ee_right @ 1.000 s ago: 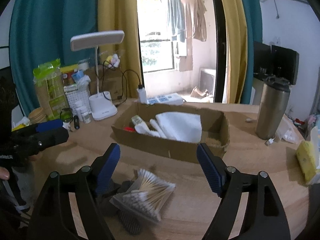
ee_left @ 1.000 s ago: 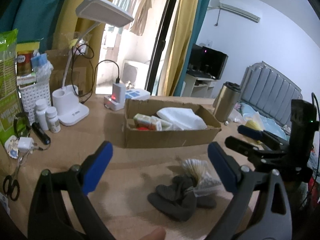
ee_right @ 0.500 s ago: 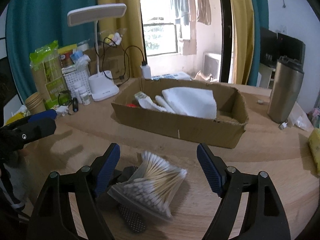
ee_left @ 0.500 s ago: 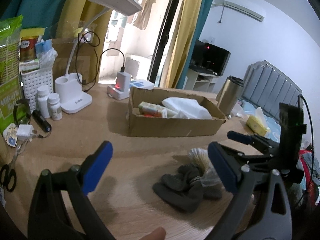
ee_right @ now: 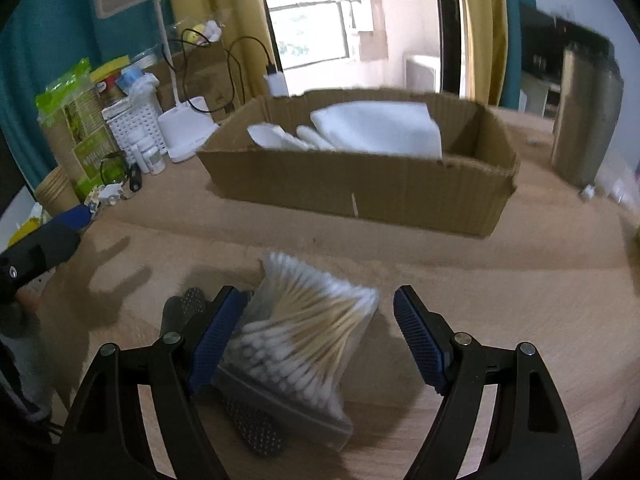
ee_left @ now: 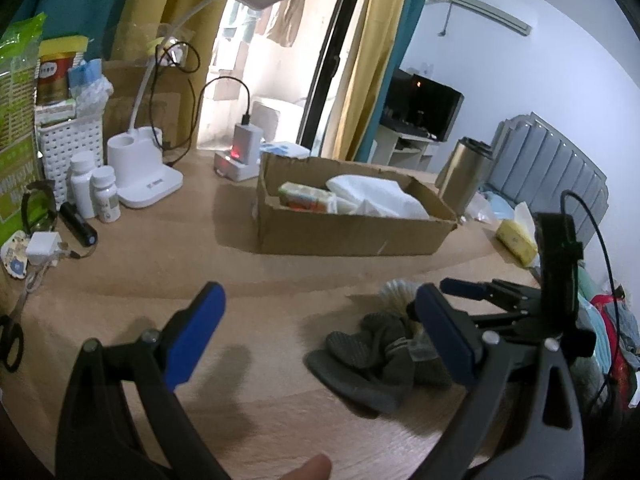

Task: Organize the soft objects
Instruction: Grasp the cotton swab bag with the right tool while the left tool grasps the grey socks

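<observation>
A clear bag of cotton swabs (ee_right: 304,332) lies on a heap of dark grey socks (ee_right: 252,428) on the wooden table. My right gripper (ee_right: 316,340) is open and straddles the bag; its left pad is close to the bag's edge and the right pad stands well apart. In the left wrist view the socks (ee_left: 368,360) lie between my open left gripper's (ee_left: 320,332) fingers, nearer the right one, and the right gripper (ee_left: 456,296) reaches in from the right over the swabs (ee_left: 396,292). Behind stands a cardboard box (ee_right: 360,192) holding a white cloth (ee_right: 376,128).
A white desk lamp (ee_left: 144,176), pill bottles (ee_left: 96,192), a white basket (ee_left: 68,140) and a charger (ee_left: 244,152) crowd the table's back left. Scissors (ee_left: 10,340) lie at the left edge. A steel tumbler (ee_right: 584,120) stands right of the box, and a yellow sponge (ee_left: 516,240) lies beyond it.
My right gripper has come down and forward, so the swab bag now sits between its open fingers. The left gripper has barely moved and stays open.
</observation>
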